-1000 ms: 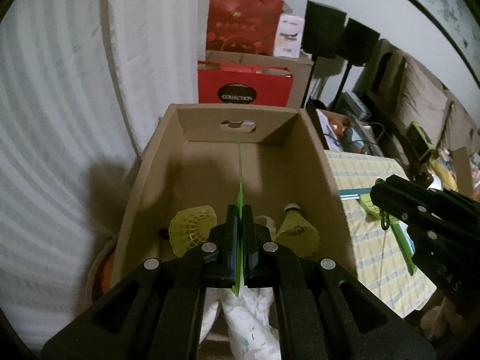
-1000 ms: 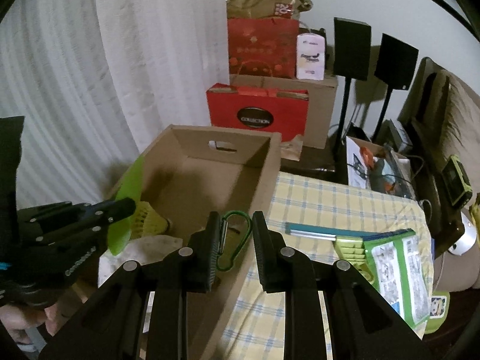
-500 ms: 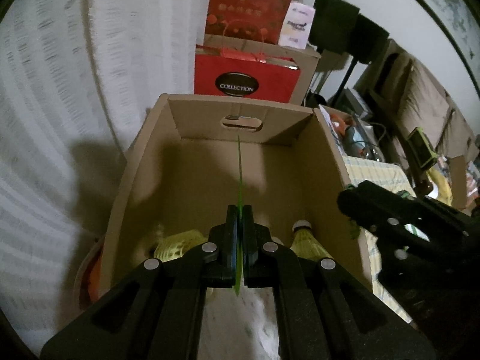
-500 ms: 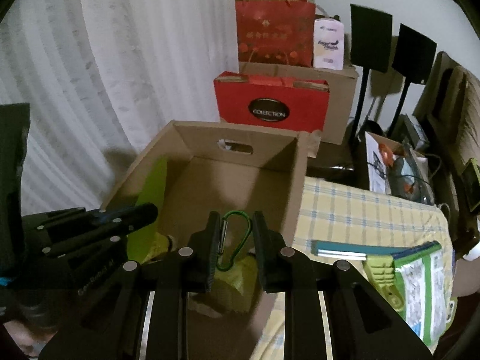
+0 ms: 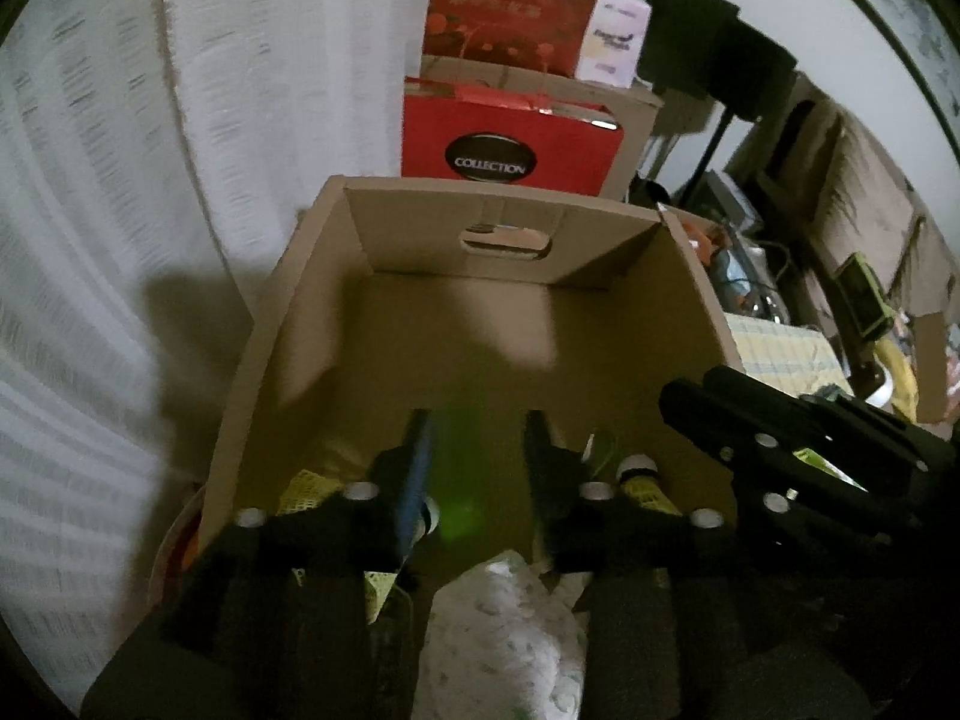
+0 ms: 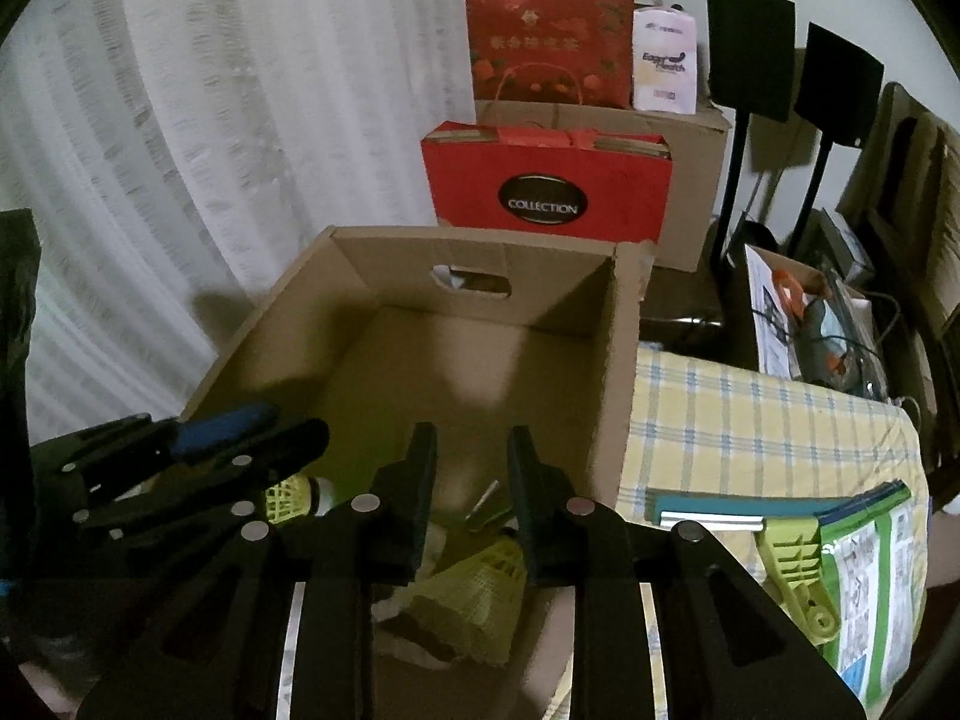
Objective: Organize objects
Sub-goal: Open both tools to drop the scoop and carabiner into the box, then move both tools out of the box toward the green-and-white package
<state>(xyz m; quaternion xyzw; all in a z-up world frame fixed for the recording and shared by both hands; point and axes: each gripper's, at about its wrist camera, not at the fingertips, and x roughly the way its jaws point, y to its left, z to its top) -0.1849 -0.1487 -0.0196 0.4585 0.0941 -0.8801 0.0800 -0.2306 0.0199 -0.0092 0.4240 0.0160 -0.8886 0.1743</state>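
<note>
An open cardboard box fills both views. My left gripper hangs over its near end with jaws opening. A blurred green flat strip drops between them, free of the pads. My right gripper is just right of it over the same box, and its jaws are also opening. The green carabiner lies loose below them, clear of the pads. Yellow shuttlecocks and a white patterned bag rest on the box floor. Each gripper shows in the other's view, the right and the left.
Right of the box lies a checked cloth with a teal book, a green clip and a green-white packet. Behind the box stand a red bag and more boxes. White curtain hangs to the left.
Both grippers came forward and down over the box. The left jaws parted and the green strip slipped out. The right jaws widened and the carabiner dropped from them.
</note>
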